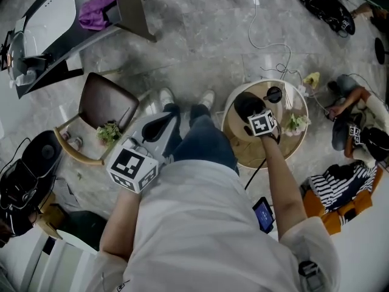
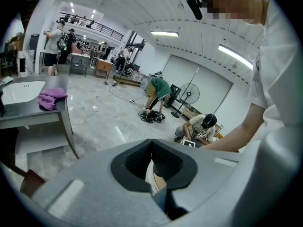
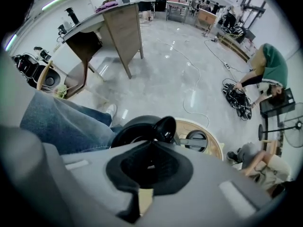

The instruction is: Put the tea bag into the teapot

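Right gripper (image 3: 151, 144): jaws clenched above the open teapot (image 3: 134, 130); a tea bag is not discerned.
Left gripper (image 2: 151, 142): jaws clenched, nothing held.
Care: the teapot mouth should be centred under the jaws before release.

Round wooden worktop (image 1: 258, 154), white-rimmed, standing on grey marble floor (image 1: 200, 35).
Carrying an open black teapot (image 1: 246, 104) toward the left, a round black lid (image 1: 275, 93) just beside it, and small greenery (image 1: 296, 124) at the right rim.

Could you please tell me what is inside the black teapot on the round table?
The teapot stands open, its lid lying beside it on the table. The right gripper covers nearly all of the opening, so whatever is inside cannot be seen.
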### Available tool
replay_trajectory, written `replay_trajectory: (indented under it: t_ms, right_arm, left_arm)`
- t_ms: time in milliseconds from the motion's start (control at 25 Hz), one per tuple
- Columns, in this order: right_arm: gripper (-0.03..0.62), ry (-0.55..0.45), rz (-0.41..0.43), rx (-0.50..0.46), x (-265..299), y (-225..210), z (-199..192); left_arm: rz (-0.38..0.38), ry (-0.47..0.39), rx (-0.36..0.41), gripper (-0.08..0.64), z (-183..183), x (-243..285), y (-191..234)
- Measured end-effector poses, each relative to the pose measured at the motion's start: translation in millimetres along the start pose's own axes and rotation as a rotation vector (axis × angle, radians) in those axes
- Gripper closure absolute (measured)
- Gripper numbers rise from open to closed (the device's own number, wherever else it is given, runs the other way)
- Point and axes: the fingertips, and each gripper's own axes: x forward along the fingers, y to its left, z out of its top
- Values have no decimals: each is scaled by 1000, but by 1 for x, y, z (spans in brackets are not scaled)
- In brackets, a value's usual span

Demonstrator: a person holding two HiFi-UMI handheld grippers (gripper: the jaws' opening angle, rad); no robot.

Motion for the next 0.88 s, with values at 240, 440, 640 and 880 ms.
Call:
replay_trajectory:
  t_ms: [240, 440, 640, 880]
  right_arm:
    - [589, -26, -3, -20, -38, -8, 30]
    - [589, -110, -23, -14, -84, -10, 84]
    - [589, -237, -24, -43, -137, 7, 152]
    - [589, -439, -15, -75, -214, 23, 232]
  left_arm:
    - [2, -57, 11, 552, 26, -1, 16]
    - [-4, -117, 37, 552, 57, -6, 30]
    - [9, -179, 62, 552, 88, -18, 47]
    - [28, -277, 67, 552, 131, -36, 64]
